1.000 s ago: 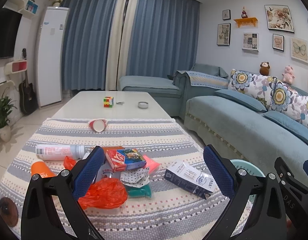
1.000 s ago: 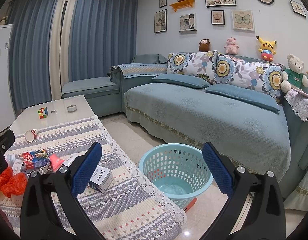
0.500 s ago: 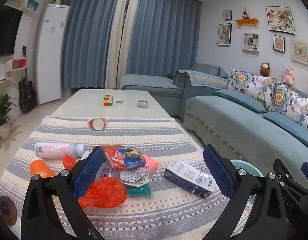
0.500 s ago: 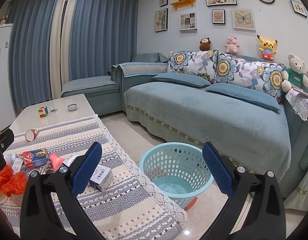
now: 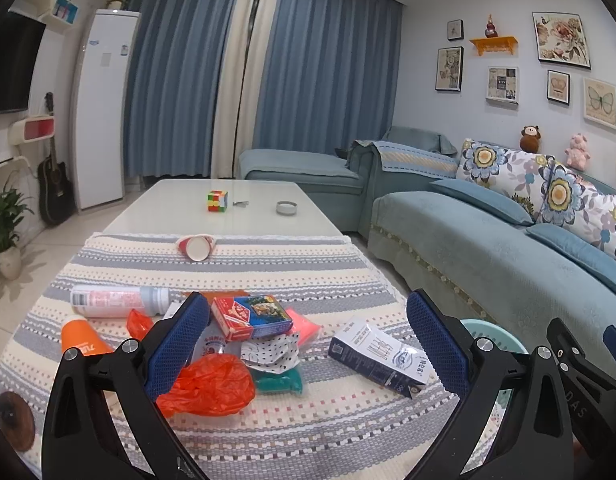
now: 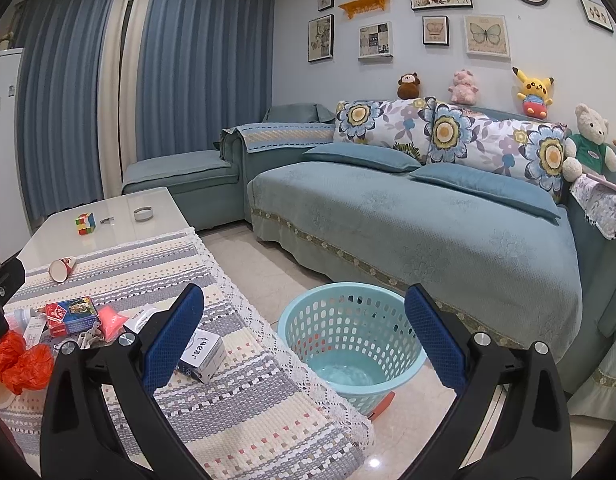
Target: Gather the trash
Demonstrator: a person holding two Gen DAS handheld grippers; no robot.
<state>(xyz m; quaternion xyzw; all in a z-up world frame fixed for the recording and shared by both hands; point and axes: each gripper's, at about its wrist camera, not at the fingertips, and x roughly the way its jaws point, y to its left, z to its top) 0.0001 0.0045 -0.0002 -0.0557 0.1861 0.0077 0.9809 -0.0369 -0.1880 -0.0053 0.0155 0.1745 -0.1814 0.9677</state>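
Trash lies on the striped tablecloth (image 5: pixel 268 272): a red-blue card box (image 5: pixel 250 316), an orange plastic bag (image 5: pixel 212 386), a white-blue carton (image 5: pixel 377 356), a white bottle (image 5: pixel 116 301), an orange cup (image 5: pixel 82 342) and a tipped paper cup (image 5: pixel 196 246). My left gripper (image 5: pixel 308 344) is open and empty, above the near part of the pile. My right gripper (image 6: pixel 304 336) is open and empty, off the table's right edge, above the light-blue basket (image 6: pixel 351 340) on the floor. The carton (image 6: pixel 202 354) lies beside its left finger.
A Rubik's cube (image 5: pixel 217 201), a small metal item and a round tin (image 5: pixel 286 208) sit on the bare far tabletop. A teal sofa (image 6: pixel 407 216) runs along the right. A plant (image 5: pixel 4 220) and guitar (image 5: pixel 54 176) stand at the left.
Both grippers have barely moved; the left view has drifted slightly. Nothing was grasped or released.
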